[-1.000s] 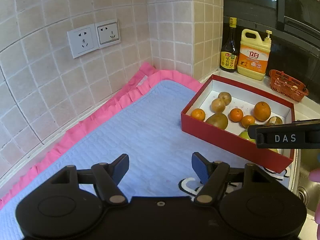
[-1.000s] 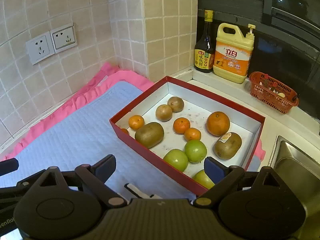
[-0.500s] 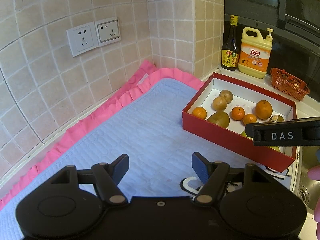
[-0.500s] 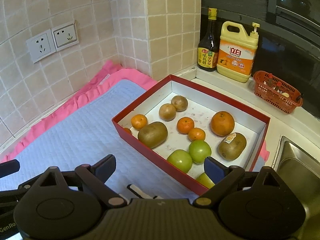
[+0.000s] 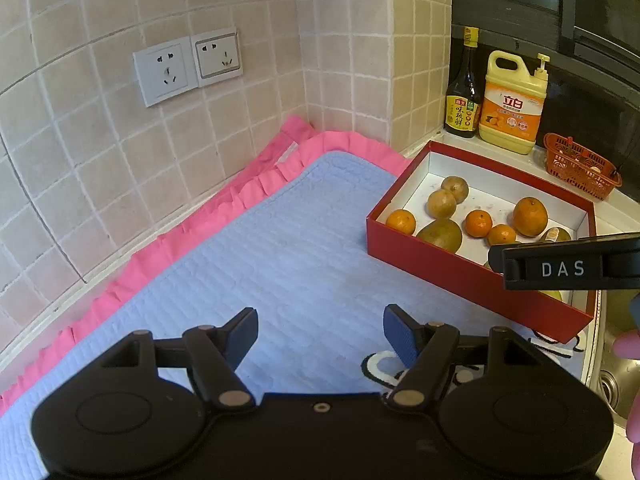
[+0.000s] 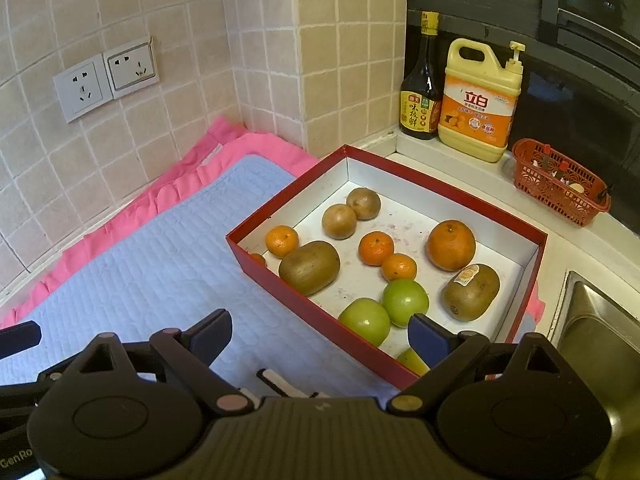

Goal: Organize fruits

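You work in a tiled corner – beige wall [image 6: 168, 8] with two white sockets [image 6: 106, 80], a dark window [image 6: 560, 20] far right. A blue quilted mat [image 5: 248, 264] with pink trim covers the counter; a steel sink [image 6: 600, 328] lies right. The red box [image 6: 304, 312] on the mat's right edge holds the fruits [image 6: 310, 267] – kiwis, oranges, green apples. Beyond it stand a detergent jug [image 6: 478, 100], a sauce bottle [image 6: 420, 92] and a red basket [image 6: 560, 184]. Your left gripper [image 5: 320, 330] and right gripper [image 6: 320, 330] hover with jaws spread, empty.
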{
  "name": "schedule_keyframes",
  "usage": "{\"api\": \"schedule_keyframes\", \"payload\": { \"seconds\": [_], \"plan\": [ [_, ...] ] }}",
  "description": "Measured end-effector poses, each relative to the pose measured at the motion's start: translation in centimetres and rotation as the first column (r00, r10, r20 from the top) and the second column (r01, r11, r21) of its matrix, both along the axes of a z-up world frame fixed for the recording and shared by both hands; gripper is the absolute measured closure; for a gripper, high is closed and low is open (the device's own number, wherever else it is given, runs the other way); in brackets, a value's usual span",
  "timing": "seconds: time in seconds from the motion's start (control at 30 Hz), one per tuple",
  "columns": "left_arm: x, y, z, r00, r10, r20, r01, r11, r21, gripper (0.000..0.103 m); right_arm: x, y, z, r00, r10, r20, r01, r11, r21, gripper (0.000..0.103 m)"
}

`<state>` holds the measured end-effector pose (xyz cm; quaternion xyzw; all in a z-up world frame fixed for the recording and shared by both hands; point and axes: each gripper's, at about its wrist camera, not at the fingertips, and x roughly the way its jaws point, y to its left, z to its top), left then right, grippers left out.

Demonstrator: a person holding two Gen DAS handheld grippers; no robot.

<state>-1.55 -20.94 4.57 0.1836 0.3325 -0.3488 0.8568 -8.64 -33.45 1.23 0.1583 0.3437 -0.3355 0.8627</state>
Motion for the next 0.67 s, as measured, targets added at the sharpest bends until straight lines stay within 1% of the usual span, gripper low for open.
{"api": "schedule_keyframes", "payload": {
  "seconds": [0.43,0.5,0.53,0.6,0.67],
  "plan": [
    [0.03,0.02,-0.18,1.000,0.002,0.003,-0.002,1.000,0.003,0.021,0.14,-0.20,-0.20,1.000,0.001,-0.008,-0.001,1.000,0.007,0.007],
    [0.04,0.09,-0.13,1.000,0.017,0.018,-0.017,1.000,-0.005,0.021,0.07,-0.28,-0.23,1.000,0.002,-0.009,-0.002,1.000,0.008,0.007],
    [0.14,0.26,-0.12,0.998,0.047,0.033,-0.047,0.999,-0.012,0.021,0.07,-0.27,-0.22,1.000,0.002,-0.009,-0.002,1.000,0.008,0.007],
    [0.21,0.46,-0.06,0.993,0.084,0.084,-0.083,0.996,-0.010,0.021,0.06,-0.29,-0.20,1.000,0.004,-0.008,-0.004,1.000,0.007,0.007],
    [0.52,0.60,-0.02,0.992,0.090,0.091,-0.090,0.996,-0.005,0.021,0.08,-0.28,-0.24,1.000,0.002,-0.010,-0.002,1.000,0.006,0.007]
  ]
}}
